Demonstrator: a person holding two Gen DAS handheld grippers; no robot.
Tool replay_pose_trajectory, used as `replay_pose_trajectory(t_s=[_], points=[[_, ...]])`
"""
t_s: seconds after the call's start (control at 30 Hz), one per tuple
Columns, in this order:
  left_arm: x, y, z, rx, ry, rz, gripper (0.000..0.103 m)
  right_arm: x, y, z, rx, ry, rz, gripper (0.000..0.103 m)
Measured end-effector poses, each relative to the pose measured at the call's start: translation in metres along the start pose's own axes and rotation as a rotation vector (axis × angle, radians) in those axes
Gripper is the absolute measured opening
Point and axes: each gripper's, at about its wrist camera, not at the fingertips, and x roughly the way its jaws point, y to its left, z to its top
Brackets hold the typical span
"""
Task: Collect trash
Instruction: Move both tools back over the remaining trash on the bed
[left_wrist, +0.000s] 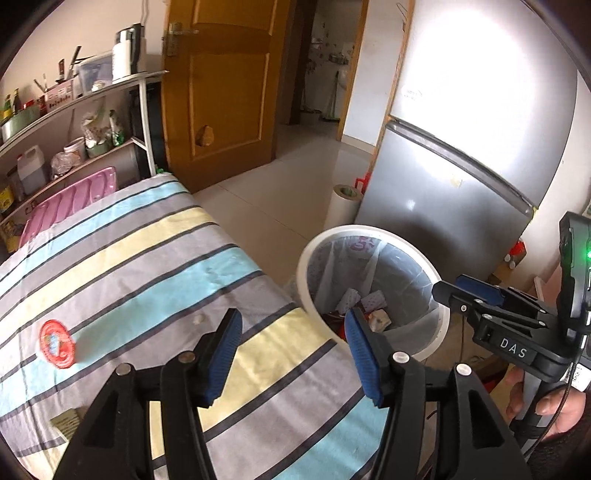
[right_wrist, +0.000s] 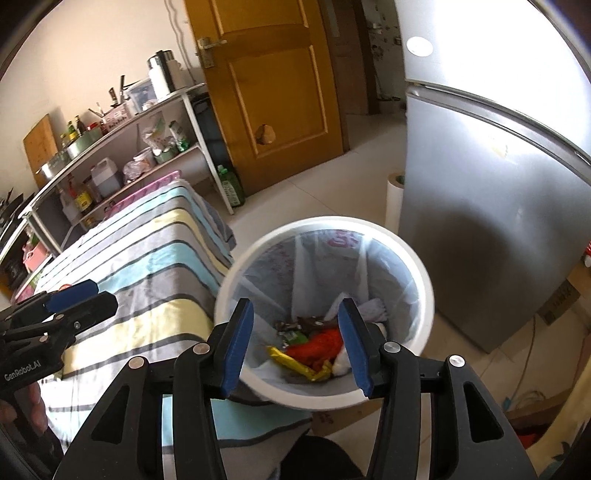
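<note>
Your left gripper (left_wrist: 293, 350) is held over the striped cloth (left_wrist: 129, 258) on the table, near the edge by the bin (left_wrist: 306, 273). Its blue pads (left_wrist: 221, 354) are wide apart and there is nothing between them. Your right gripper (right_wrist: 295, 339) is held right above the bin (right_wrist: 424, 280), pointing down into it. Its pads (right_wrist: 236, 343) are wide apart too, and they hold nothing. Your right hand (left_wrist: 554, 402) is wrapped around its handle. From the right view, your left gripper (right_wrist: 74, 299) shows off to the side over the cloth (right_wrist: 147, 277). The bin is white and round, with a thin clear bag (right_wrist: 332, 243) inside it. It stands on the floor, just beside the table and near the fridge (right_wrist: 480, 221). At the bottom of the bin lies trash: a red piece (right_wrist: 317, 343), a gold wrapper (right_wrist: 295, 363), a green scrap (right_wrist: 291, 336) and some white paper (right_wrist: 373, 308). On the cloth there is a red round lid (left_wrist: 57, 343), well apart from your left gripper, and a tiny white crumb (left_wrist: 199, 318) just in front of its left pad.
</note>
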Motion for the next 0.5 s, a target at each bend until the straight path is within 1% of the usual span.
replay_pose_trajectory(t_s=[0.17,0.3,0.5], points=[[-0.020,0.020,-0.007,-0.026,-0.024,0.020,0.063,-0.006,0.023,-0.002,-0.027,-0.016,0.031,0.050],[-0.034,0.042,-0.017,-0.047,-0.034,0.057,0.064,-0.009,0.051,-0.005,-0.063,-0.024,0.071,0.050],[-0.057,0.083,-0.032,-0.111,-0.048,0.112,0.065,0.000,0.098,-0.014,-0.130,-0.001,0.147,0.050]])
